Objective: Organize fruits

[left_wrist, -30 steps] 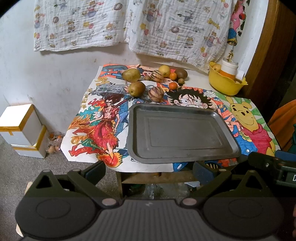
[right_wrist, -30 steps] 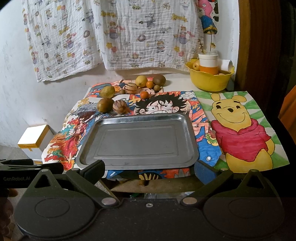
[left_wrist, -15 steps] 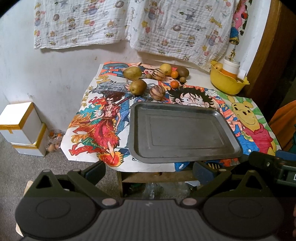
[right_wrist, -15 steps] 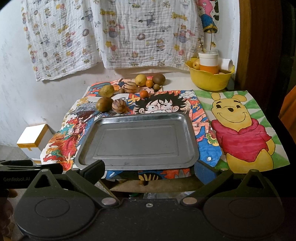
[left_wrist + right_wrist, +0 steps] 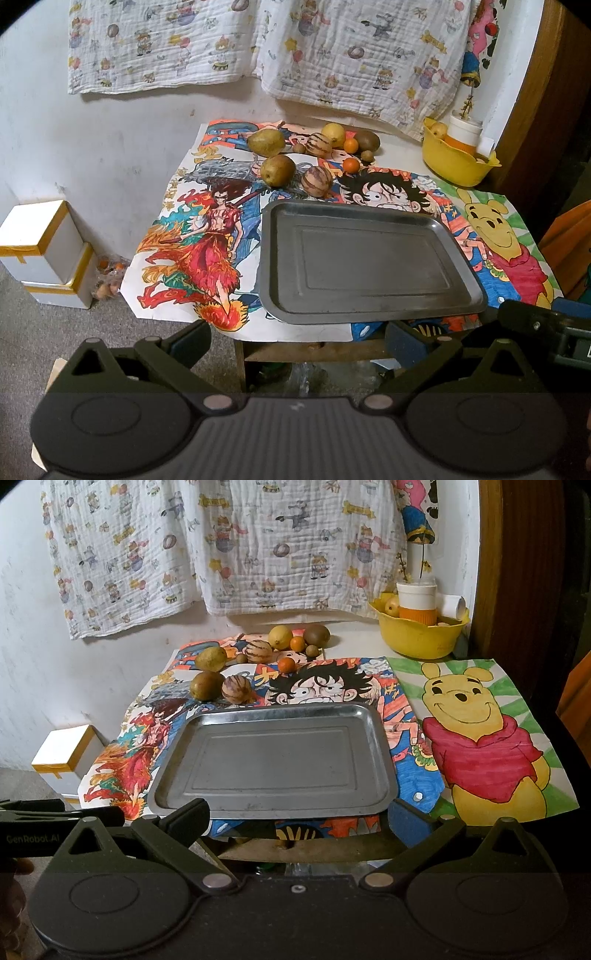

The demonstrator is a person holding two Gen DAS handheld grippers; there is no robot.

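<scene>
An empty metal tray (image 5: 365, 262) (image 5: 273, 760) lies on the cartoon-covered table. Behind it lie several fruits: two pears (image 5: 277, 170) (image 5: 206, 685), two striped melons (image 5: 314, 181) (image 5: 236, 688), a lemon (image 5: 333, 134) (image 5: 280, 637), small oranges (image 5: 351, 165) (image 5: 286, 664), a kiwi (image 5: 366, 139) (image 5: 317, 635). My left gripper (image 5: 297, 341) is open and empty, before the table's near edge. My right gripper (image 5: 297, 818) is open and empty, over the tray's near rim.
A yellow bowl (image 5: 456, 164) (image 5: 419, 635) with a cup and fruit stands at the back right corner. White boxes (image 5: 40, 251) sit on the floor at the left. A patterned cloth hangs on the wall. A wooden post (image 5: 517, 572) stands at the right.
Both grippers have drifted slightly forward toward the table; the tray and fruits appear a little lower and closer. Nothing on the table has moved.
</scene>
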